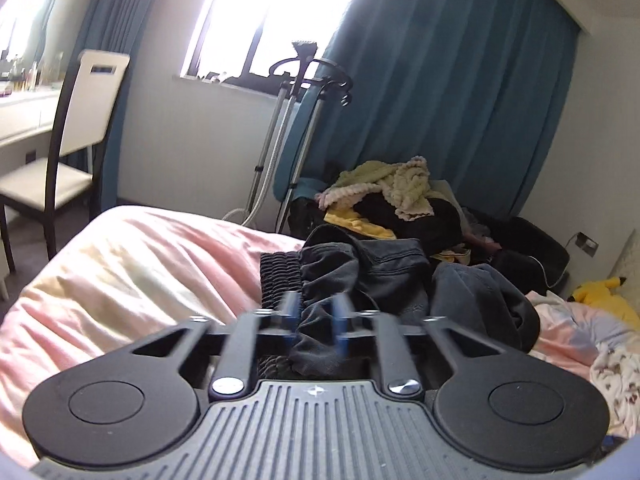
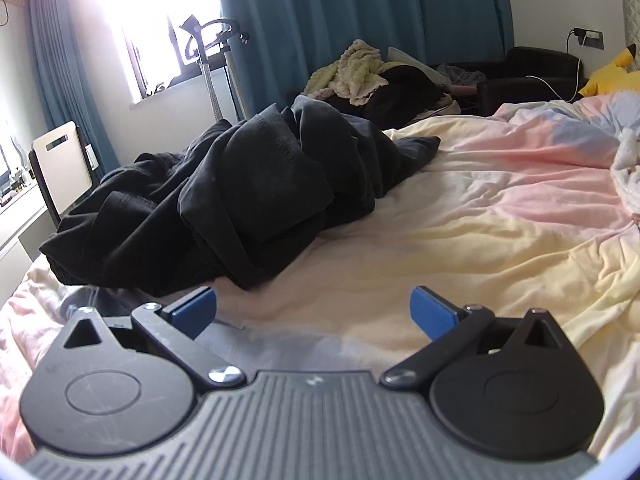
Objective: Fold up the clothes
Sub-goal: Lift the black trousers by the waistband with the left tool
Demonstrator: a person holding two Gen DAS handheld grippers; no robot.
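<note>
Dark denim trousers (image 2: 224, 196) lie crumpled on the bed (image 2: 460, 216): heavy, limp. Your left gripper (image 1: 316, 316) has cloth between part-open jaws; right gripper (image 2: 314, 312) gapes empty. Grip the waistband (image 1: 280, 280).

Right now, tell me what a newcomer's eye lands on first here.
First, the crumpled dark garment heaped on the pink-and-yellow bedding, left of centre in the right wrist view. Then the teal curtains beside the glaring window. Last, the clothes pile beyond the bed.
</note>
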